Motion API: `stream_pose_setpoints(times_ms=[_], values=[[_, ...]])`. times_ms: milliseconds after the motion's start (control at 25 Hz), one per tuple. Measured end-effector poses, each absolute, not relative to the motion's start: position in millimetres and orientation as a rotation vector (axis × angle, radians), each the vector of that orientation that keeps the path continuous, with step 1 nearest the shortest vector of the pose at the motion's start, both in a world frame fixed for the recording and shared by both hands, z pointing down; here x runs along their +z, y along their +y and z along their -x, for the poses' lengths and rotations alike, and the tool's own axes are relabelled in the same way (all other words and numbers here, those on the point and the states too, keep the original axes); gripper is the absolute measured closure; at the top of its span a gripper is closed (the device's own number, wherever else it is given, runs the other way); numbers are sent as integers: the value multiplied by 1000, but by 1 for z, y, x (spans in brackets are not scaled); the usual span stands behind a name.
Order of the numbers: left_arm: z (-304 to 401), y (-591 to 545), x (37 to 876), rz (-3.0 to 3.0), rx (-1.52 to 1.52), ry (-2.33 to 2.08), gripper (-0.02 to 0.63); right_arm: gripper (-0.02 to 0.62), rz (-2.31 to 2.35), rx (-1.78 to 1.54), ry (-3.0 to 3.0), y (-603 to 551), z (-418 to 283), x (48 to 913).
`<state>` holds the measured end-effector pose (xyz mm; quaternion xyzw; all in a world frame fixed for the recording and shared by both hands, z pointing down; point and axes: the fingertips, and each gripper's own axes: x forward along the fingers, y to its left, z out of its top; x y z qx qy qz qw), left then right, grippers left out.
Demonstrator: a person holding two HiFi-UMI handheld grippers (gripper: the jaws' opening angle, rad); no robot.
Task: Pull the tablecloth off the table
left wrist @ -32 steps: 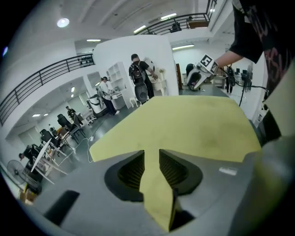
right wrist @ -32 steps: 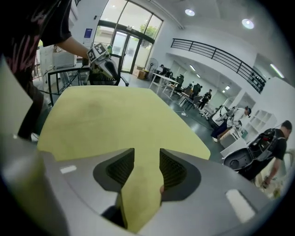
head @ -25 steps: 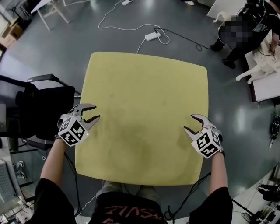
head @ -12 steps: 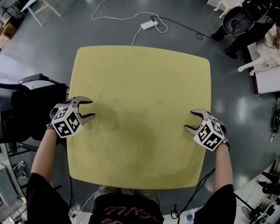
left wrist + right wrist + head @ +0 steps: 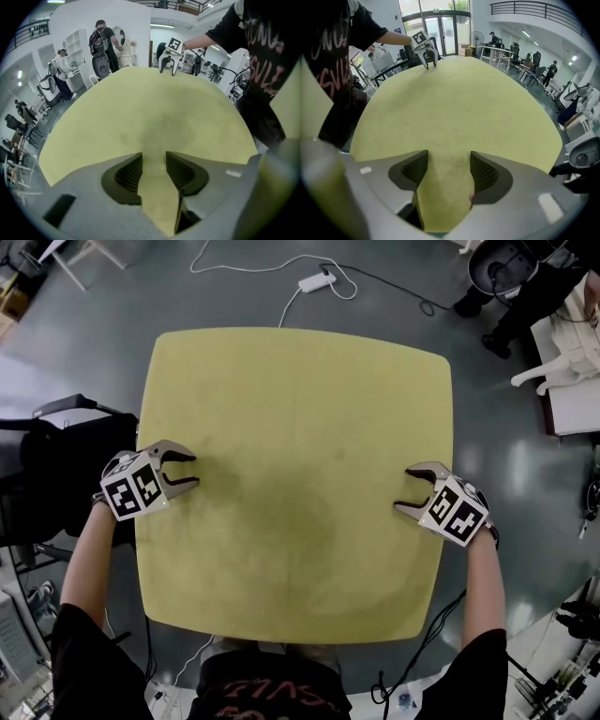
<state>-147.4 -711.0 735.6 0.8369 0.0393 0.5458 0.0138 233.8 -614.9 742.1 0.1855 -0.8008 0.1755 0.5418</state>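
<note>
Hovering low and pointing steeply down: left gripper (image 5: 192, 470), jaws spread, having just been narrowing a little. Its own view shows only flat yellow fabric in the gap. Nothing is pinched and the pads are not pressing. Opposite it, right gripper (image 5: 403, 490), jaws spread wide, having just been opening further. Again there is bare fabric between them and no fold caught. Whether either gripper's tips touch the fabric, I cannot tell from any view.

One sits near the left edge and one near the right, roughly level with each other across the table. Judgement: the matched placement is for an even two-handed pull, so the cloth travels straight toward the body rather than skewing.

Tablecloth (image 5: 300, 409): yellow, lying flat and smooth, covering the whole tabletop, which is hidden beneath it. Its corners are rounded and its near edge lies just in front of the person's torso. No wrinkle is raised yet, so the task looks to be at the grasp stage, with nothing pulled.

Next move, by my reading: press down and close to gather a fold on each side. Flat fabric gives the jaws little to bite.

Around: black chair (image 5: 66, 465) close beside the left edge. Grey floor (image 5: 525, 474). White power strip (image 5: 316, 282) with its cable beyond the far edge, apart from the cloth.
</note>
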Motion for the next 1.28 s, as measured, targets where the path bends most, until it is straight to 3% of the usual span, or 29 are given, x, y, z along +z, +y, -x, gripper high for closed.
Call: stream_pose_setpoints(times_ms=[280, 520, 720, 920, 1280], values=[[148, -713, 736, -2626, 1675, 93, 463, 338, -468, 446, -1896, -621, -235, 742], [149, -706, 739, -2627, 1692, 94, 525, 373, -495, 426, -1914, -619, -230, 743], [152, -701, 742, -2622, 1710, 24, 598, 463, -506, 399, -1919, -614, -224, 742], [150, -698, 740, -2632, 1717, -71, 600, 571, -535, 320, -1933, -604, -221, 738], [150, -682, 712, -2507, 1813, -411, 600, 580, -530, 239, -2030, -593, -230, 728]])
